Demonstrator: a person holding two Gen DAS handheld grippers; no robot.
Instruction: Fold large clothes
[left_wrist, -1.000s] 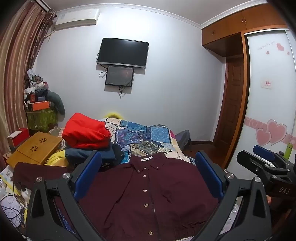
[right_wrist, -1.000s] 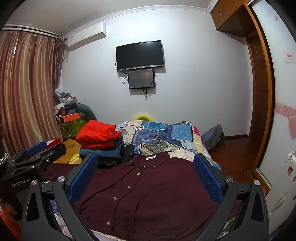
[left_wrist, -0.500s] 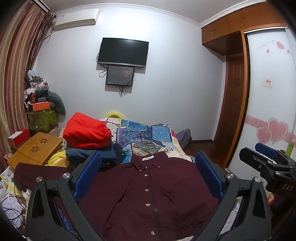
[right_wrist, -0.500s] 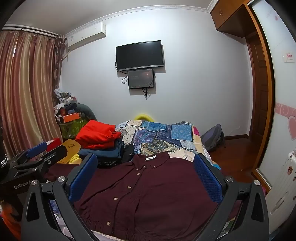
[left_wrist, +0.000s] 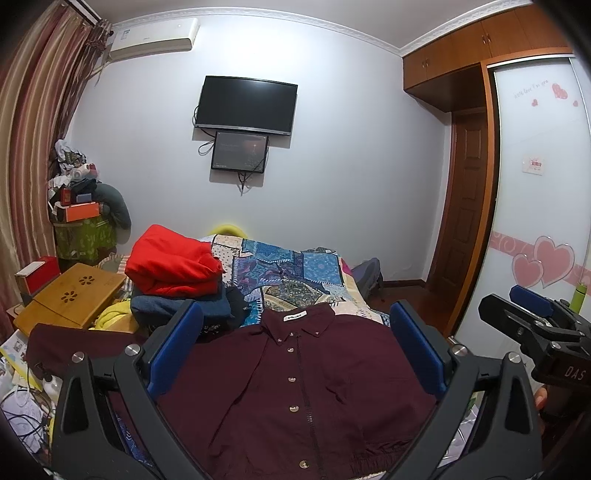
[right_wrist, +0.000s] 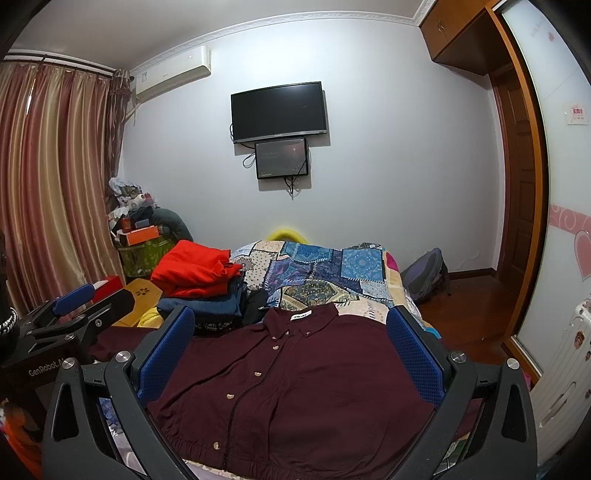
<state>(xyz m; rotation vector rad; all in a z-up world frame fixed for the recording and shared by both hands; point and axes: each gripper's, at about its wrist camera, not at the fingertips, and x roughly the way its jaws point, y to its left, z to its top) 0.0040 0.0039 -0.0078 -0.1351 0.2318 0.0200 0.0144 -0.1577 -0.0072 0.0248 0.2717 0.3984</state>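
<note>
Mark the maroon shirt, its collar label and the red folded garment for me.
maroon shirt (left_wrist: 332, 387): left wrist view, front panel right of the buttons.
collar label (right_wrist: 301, 316): right wrist view, middle of the white tag.
red folded garment (left_wrist: 173, 264): left wrist view, top surface of the pile's uppermost piece.

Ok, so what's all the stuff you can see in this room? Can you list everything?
shirt: one, dark maroon, buttoned, spread flat on the bed's near end
patchwork quilt: one, blue and mixed colours, covering the bed behind the shirt
folded clothes pile: one stack, red on top, dark blue under it, left side of the bed
lap desk: one, light wood, left of the pile
television: one, black, on the far wall
small screen: one, dark, below the television
air conditioner: one, white, high on the wall
curtains: striped pinkish, left
backpack: one, grey, on the floor right of the bed
left tool: open, blue pads
right tool: open, blue pads
</note>
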